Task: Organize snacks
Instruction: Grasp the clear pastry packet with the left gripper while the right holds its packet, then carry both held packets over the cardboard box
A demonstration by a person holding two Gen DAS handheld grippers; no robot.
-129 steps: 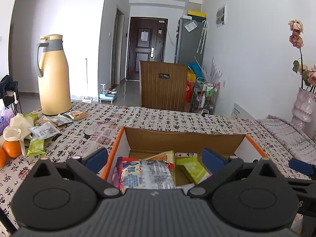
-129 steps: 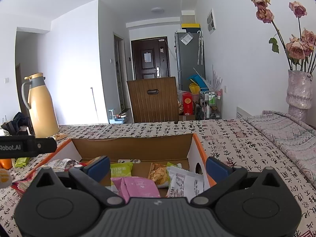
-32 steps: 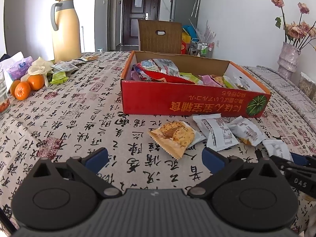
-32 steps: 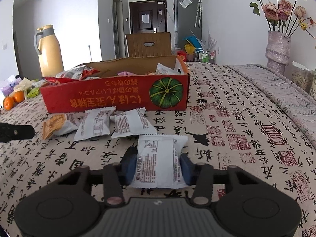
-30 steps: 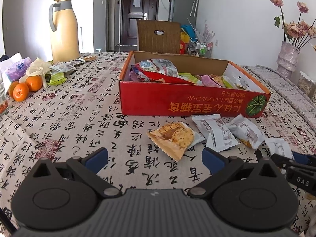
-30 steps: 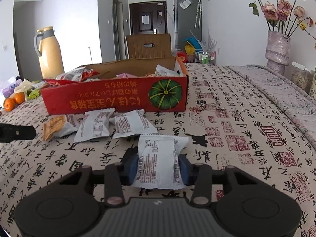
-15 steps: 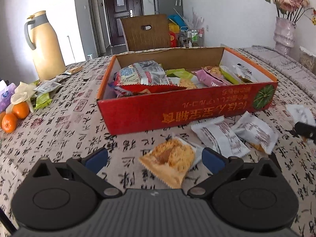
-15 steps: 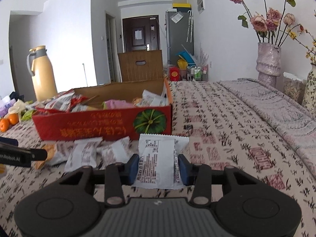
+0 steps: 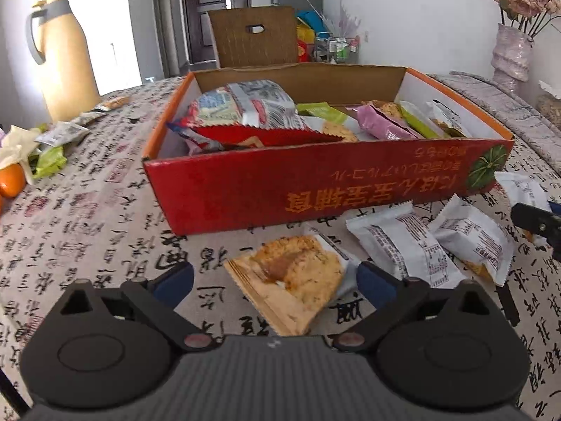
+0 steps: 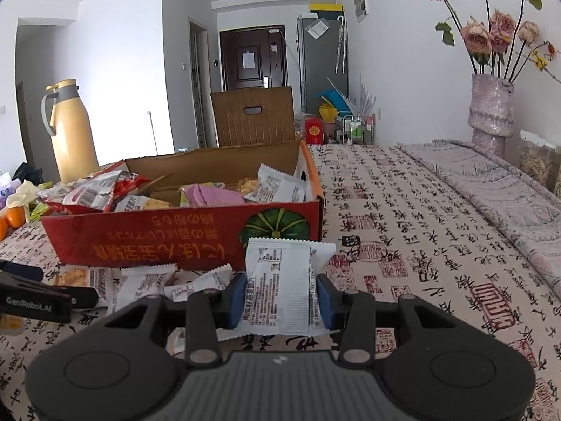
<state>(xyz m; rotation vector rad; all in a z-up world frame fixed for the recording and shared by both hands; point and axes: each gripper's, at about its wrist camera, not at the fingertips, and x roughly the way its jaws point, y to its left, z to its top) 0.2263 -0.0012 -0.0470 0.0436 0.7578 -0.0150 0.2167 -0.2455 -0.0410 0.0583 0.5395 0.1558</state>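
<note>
White snack packet [image 10: 278,289] sits pinched in right tool [image 10: 279,294]; orange packet [image 9: 292,277] lies between spread, narrowing left tool [image 9: 275,280].

The orange [image 9: 10,179] is cropped at the frame's left edge; box [image 9: 245,193] lettering unreadable.

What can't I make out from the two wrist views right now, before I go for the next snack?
- Left wrist view: the near corner of the orange cookie packet is hidden behind the left gripper body.
- Right wrist view: the lower end of the white packet is covered by the right gripper.
- Both views: the floor of the red box is hidden under piled snacks.
- Packet print: too small to read.
</note>
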